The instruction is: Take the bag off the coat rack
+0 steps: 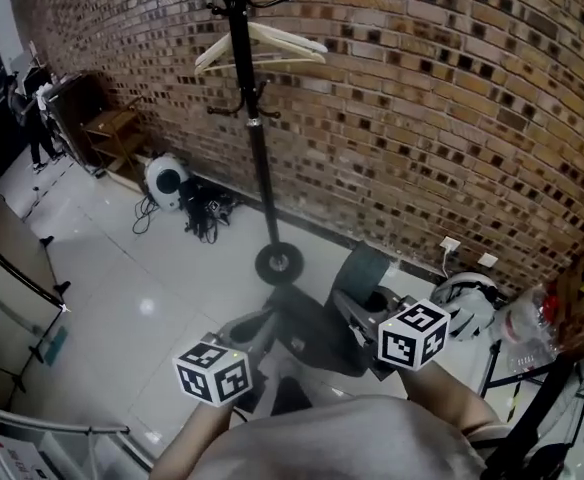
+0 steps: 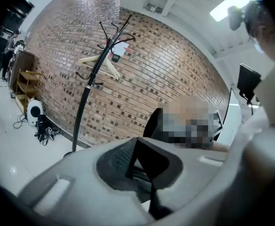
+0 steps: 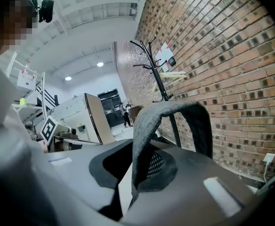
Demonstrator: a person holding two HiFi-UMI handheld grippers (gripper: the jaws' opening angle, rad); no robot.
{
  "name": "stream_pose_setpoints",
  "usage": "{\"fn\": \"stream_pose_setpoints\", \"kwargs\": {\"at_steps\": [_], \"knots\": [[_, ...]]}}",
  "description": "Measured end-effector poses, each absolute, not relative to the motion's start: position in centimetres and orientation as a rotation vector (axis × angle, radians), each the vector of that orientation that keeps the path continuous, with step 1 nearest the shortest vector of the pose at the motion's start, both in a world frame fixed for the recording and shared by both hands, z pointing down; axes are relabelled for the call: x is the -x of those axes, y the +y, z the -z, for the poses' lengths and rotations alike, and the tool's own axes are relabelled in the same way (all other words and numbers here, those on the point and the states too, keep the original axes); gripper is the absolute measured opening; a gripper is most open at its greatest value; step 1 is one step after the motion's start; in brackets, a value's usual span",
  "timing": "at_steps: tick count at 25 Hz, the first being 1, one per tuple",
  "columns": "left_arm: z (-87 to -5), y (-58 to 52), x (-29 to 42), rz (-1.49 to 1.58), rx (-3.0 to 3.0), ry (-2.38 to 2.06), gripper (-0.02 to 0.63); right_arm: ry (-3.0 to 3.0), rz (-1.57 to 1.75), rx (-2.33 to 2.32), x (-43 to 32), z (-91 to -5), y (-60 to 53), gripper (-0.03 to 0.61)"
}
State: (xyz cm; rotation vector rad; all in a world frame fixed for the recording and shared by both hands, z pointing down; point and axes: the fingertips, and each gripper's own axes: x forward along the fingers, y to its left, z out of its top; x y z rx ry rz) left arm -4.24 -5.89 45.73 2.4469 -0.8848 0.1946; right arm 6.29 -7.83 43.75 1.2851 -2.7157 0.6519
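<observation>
1. Item: bag (image 1: 307, 336), dark grey cloth, with a paler grey woven strap (image 3: 144, 119). It is already off the coat rack (image 1: 256, 148). It hangs close in front of the person, between the two grippers and above the floor (image 1: 142, 278), on the room side of the rack's round base. No hook touches it, and only a pale hanger (image 1: 262, 50) remains on the rack.
2. Right gripper (image 3: 136, 168): the jaws are nearly together and clamp the strap. From the pads the strap rises, arches over and drops away on the wall side.
3. Left gripper (image 2: 138, 157): the jaws are closed on each other with nothing between them. It is held beside the bag; whether it touches the cloth cannot be told.
4. Handling (judged): soft and limp, so it sags and swings under a single hold. Weight looks light to moderate, and the contents are unknown. It is neither fragile nor slippery, since the woven strap gives the ribbed pads good purchase.
5. Hold point (judged): the strap, best at the crown of its arch so the body hangs level. The present grip sits low on one leg of the loop, so some tilt is likely. The free gripper could take the other leg or support the body from below.
6. Orientation: the strap loop is uppermost and the body hangs below it. The body's long axis appears to run across the person, from the left gripper toward the right and roughly along the brick wall (image 1: 452, 118). The steep downward view foreshortens it, so this is uncertain.
</observation>
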Motion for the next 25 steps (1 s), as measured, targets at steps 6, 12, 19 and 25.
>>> {"fn": "stream_pose_setpoints", "kwargs": {"at_steps": [6, 12, 19, 25], "knots": [[-44.9, 0.6, 2.6, -0.198, -2.459, -0.915, 0.002, -2.718, -0.592, -1.232, -7.9, -43.0, -1.1, 0.025], [-44.2, 3.8, 0.0, -0.225, -2.498, -0.874, 0.002, -2.702, -0.566, -1.195, -9.2, -43.1, 3.4, 0.025], [-43.5, 5.3, -2.0, -0.225, -2.549, -0.843, 0.002, -2.687, -0.574, -1.210, -10.6, -43.9, 6.1, 0.025], [-43.2, 5.2, -1.5, -0.224, -2.548, -0.862, 0.002, -2.705, -0.582, -1.202, -10.4, -44.0, 6.2, 0.025]]}}
